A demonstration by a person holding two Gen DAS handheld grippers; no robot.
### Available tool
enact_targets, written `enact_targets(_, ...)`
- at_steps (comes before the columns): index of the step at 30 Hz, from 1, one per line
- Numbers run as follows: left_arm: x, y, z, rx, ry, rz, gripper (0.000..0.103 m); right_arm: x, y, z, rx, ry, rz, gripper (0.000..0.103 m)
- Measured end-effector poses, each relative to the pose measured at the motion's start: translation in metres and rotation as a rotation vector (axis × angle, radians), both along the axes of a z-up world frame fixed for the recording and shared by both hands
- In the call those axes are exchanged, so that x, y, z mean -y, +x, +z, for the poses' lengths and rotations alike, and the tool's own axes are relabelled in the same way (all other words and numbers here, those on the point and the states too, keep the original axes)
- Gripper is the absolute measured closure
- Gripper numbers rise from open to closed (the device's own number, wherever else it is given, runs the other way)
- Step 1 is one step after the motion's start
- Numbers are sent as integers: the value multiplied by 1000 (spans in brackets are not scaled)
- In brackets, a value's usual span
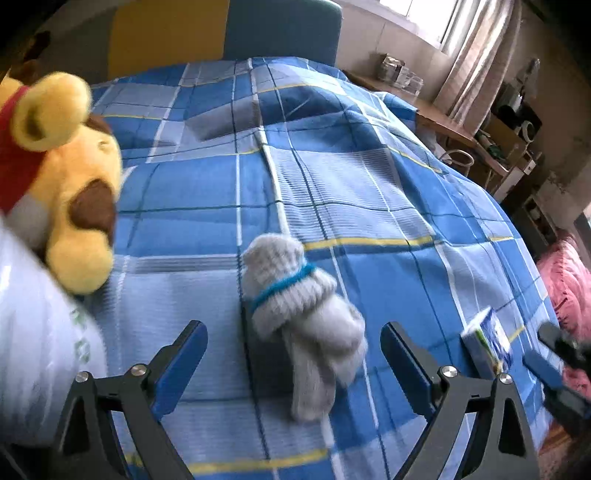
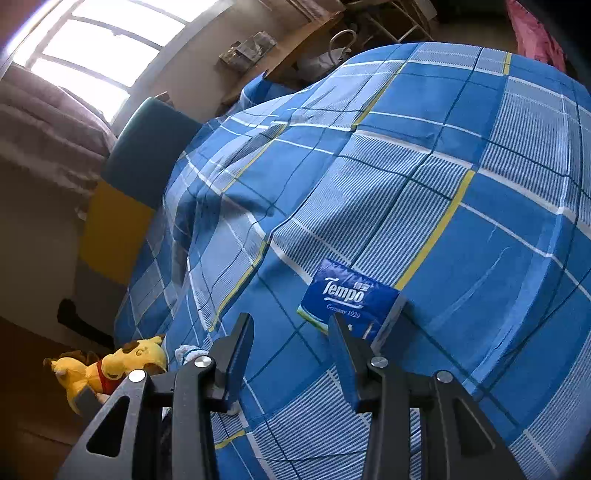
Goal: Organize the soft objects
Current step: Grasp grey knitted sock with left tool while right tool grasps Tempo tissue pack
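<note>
A grey knitted glove with a blue band point(image 1: 299, 299) lies on the blue plaid bed cover point(image 1: 332, 177). My left gripper point(image 1: 293, 343) is open, its fingers on either side of the glove's lower part, just above the cover. A yellow plush bear with a red shirt point(image 1: 66, 177) lies at the left, on a white plastic bag point(image 1: 33, 332); it also shows in the right wrist view point(image 2: 110, 369). A blue Tempo tissue pack point(image 2: 347, 299) lies on the cover just ahead of my open, empty right gripper point(image 2: 291, 328). The pack shows at the right of the left wrist view point(image 1: 487, 343).
A yellow and teal headboard point(image 1: 221, 33) stands at the far end of the bed. A wooden desk with clutter point(image 1: 443, 110) runs along the bed's right side under a window. Pink fabric point(image 1: 569, 280) lies off the bed's right edge.
</note>
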State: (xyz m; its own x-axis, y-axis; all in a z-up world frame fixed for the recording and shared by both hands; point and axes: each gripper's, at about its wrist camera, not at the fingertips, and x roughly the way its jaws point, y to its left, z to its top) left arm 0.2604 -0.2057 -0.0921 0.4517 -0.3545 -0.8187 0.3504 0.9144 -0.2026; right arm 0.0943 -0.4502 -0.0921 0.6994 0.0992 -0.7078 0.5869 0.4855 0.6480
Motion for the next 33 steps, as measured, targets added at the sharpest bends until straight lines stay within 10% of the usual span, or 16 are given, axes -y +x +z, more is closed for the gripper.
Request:
enact_targets(4,10,13,-10,-4,-4,1,14,-2,2,-1,-4,5,9,61)
enact_targets(8,17,14,-17,-18,15,-48,61,-2,4,-3,-12,0,12,61)
enact_targets(25,-54,-145,5,3,54,-229,63,18,-9,-13,-85,-17,-106,58)
enact_targets(33,-92,-188,-14,14,29,-230,62,-10,28,8,-192,-291,108,33)
